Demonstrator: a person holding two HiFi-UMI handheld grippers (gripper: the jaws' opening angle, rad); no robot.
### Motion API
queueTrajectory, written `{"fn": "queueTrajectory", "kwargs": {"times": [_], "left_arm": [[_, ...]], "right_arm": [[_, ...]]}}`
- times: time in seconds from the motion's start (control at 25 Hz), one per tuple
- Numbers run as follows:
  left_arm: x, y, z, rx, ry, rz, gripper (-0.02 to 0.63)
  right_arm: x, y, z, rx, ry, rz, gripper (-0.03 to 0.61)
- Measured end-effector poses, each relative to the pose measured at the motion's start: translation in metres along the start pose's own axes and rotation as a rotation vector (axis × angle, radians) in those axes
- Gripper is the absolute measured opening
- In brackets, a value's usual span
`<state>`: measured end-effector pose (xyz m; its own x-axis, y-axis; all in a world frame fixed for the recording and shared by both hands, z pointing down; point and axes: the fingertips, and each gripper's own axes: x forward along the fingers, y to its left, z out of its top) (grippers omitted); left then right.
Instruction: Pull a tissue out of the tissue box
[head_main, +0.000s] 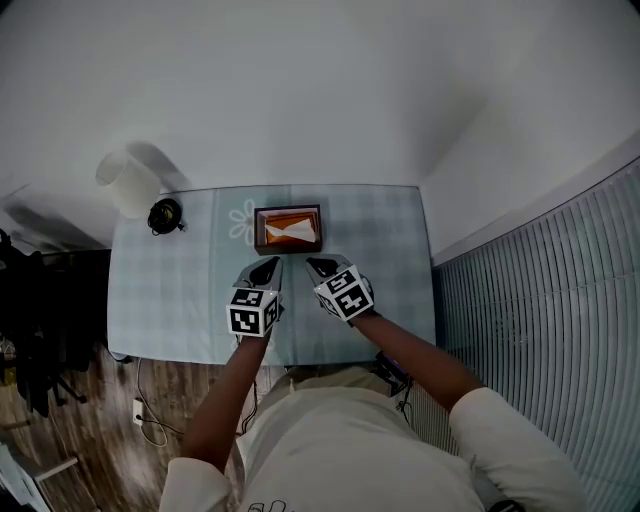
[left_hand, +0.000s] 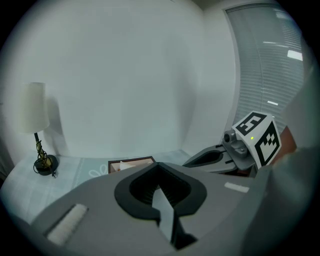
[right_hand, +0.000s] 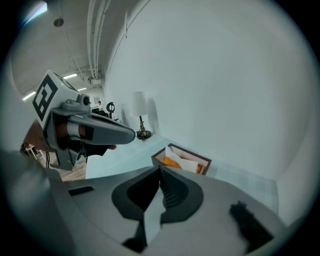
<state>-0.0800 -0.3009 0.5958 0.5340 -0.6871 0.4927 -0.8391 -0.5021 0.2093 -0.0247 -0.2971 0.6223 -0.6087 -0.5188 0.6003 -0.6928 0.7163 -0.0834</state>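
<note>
A dark brown tissue box (head_main: 288, 230) stands at the back middle of the table, with a white tissue (head_main: 291, 231) sticking out over its orange inside. My left gripper (head_main: 266, 268) and right gripper (head_main: 320, 266) hover side by side just in front of the box, apart from it. Both have their jaws together with nothing between them. From the left gripper view the box (left_hand: 131, 163) peeks over the shut left gripper (left_hand: 158, 166). The right gripper view has the box (right_hand: 182, 159) and its tissue (right_hand: 184, 162) just beyond the shut right gripper (right_hand: 160, 170).
A white-shaded lamp (head_main: 130, 185) with a dark base (head_main: 165, 215) stands at the table's back left corner. The light checked tablecloth (head_main: 180, 290) reaches the white wall behind. Window blinds (head_main: 540, 300) run along the right; cables lie on the wooden floor (head_main: 150, 420).
</note>
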Motion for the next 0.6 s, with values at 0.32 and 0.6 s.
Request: {"fn": "queueTrajectory", "kwargs": {"times": [0.32, 0.6], "left_arm": [[0.032, 0.027, -0.024, -0.041, 0.088, 0.039, 0.008], [0.053, 0.039, -0.035, -0.068, 0.138, 0.04, 0.008]], "right_arm": [[0.032, -0.028, -0.005, -0.006, 0.04, -0.007, 0.014], [0.067, -0.046, -0.012, -0.089, 0.116, -0.017, 0.141]]}}
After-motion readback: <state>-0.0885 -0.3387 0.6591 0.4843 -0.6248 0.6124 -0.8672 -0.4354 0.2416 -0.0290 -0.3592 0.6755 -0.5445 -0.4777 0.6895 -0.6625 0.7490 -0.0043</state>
